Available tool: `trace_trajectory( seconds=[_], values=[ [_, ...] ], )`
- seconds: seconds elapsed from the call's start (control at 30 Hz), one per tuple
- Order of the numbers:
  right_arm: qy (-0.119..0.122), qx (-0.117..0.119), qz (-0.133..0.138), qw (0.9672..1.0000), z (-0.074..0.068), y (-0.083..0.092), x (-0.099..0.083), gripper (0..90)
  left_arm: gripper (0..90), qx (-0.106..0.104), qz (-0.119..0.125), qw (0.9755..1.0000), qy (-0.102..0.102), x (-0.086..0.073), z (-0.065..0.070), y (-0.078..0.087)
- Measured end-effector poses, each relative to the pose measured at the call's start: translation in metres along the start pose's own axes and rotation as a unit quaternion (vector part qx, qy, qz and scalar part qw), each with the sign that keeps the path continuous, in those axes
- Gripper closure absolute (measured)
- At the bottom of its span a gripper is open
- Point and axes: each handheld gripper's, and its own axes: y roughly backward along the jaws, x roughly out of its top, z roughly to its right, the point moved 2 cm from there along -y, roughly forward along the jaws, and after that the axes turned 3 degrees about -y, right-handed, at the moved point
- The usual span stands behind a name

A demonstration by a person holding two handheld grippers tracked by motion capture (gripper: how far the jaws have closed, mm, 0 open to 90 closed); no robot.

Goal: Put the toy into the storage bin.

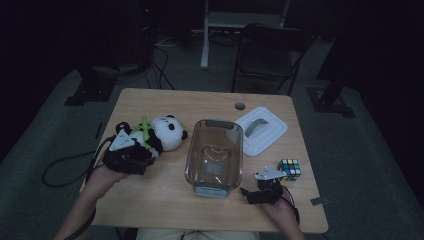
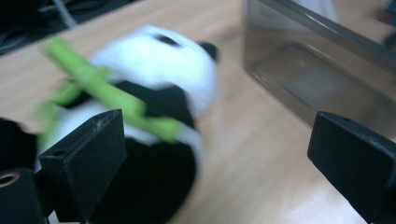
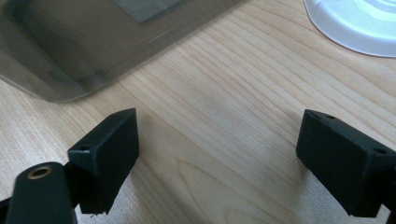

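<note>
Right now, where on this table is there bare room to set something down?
Free: the far strip behind the panda and clear bin, and the near edge between the left gripper and right gripper. Crowded: the right side, around the white lid and puzzle cube.

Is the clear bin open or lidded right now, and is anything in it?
Open and empty. The bin has no cover; its white lid lies on the table beside it, and the bare bottom shows through.

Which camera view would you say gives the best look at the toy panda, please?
The high view: the toy panda lies whole on the table, left of the clear box, beside the left gripper. The left gripper view shows it close but blurred.
</note>
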Motion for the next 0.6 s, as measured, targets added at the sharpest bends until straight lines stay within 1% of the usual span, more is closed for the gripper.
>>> trace_trajectory(
  seconds=[0.1, 0.13, 0.17, 0.2, 0.23, 0.27, 0.3, 0.37, 0.4, 0.43, 0.47, 0.5, 0.53, 0.57, 0.6],
  values=[
    [0.001, 0.000, 0.000, 1.0000, 0.000, 0.000, 0.000, 12.9, 5.1, 0.008, 0.003, 1.0000, 0.003, 0.008, -0.010, -0.001],
    [0.001, 0.000, 0.000, 1.0000, 0.000, 0.000, 0.000, 12.9, 5.1, 0.008, 0.003, 1.0000, 0.003, 0.008, -0.010, -0.001],
    [0.001, 0.000, 0.000, 1.0000, 0.000, 0.000, 0.000, 12.9, 5.2, 0.010, 0.000, 0.9999, 0.004, 0.011, -0.016, -0.005],
    [0.001, 0.000, 0.000, 1.0000, 0.000, 0.000, 0.000, 12.9, 5.1, 0.010, 0.000, 0.9999, 0.004, 0.011, -0.016, -0.005],
    [0.002, 0.000, 0.000, 1.0000, 0.000, 0.000, 0.000, 12.9, 5.1, 0.011, -0.003, 0.9999, 0.005, 0.011, -0.019, -0.008],
    [0.001, 0.000, 0.000, 1.0000, 0.000, 0.000, 0.000, 12.9, 5.2, 0.017, -0.007, 0.9998, 0.008, 0.012, -0.022, -0.012],
    [0.001, 0.000, 0.000, 1.0000, 0.000, 0.000, 0.000, 12.9, 5.2, 0.018, -0.013, 0.9997, 0.012, 0.012, -0.028, -0.019],
    [0.001, 0.000, 0.000, 1.0000, 0.000, 0.000, 0.000, 12.9, 5.2, 0.018, -0.013, 0.9997, 0.012, 0.012, -0.028, -0.019],
    [0.000, 0.000, -0.001, 1.0000, 0.000, 0.000, 0.000, 13.0, 5.2, 0.017, -0.017, 0.9994, 0.026, 0.014, -0.038, -0.027],
    [0.001, 0.000, 0.000, 1.0000, 0.000, 0.000, 0.000, 13.0, 5.2, 0.017, -0.017, 0.9994, 0.026, 0.014, -0.038, -0.027],
    [0.001, 0.000, -0.001, 1.0000, 0.000, 0.000, 0.000, 13.0, 5.2, 0.021, -0.021, 0.9990, 0.034, 0.016, -0.046, -0.032],
    [0.001, 0.000, 0.000, 1.0000, 0.000, 0.000, 0.000, 13.0, 6.3, 0.021, -0.023, 0.9988, 0.038, 0.016, -0.050, -0.035],
    [0.001, 0.000, 0.000, 1.0000, 0.000, 0.000, 0.000, 13.0, 6.7, 0.021, -0.023, 0.9988, 0.038, 0.016, -0.050, -0.035],
    [0.001, 0.000, 0.000, 1.0000, 0.000, 0.000, 0.000, 13.0, 6.7, 0.023, -0.028, 0.9984, 0.042, 0.017, -0.057, -0.040],
    [0.001, 0.000, 0.000, 1.0000, 0.000, 0.000, 0.000, 13.0, 6.7, 0.023, -0.028, 0.9984, 0.042, 0.017, -0.057, -0.040]
  ],
)
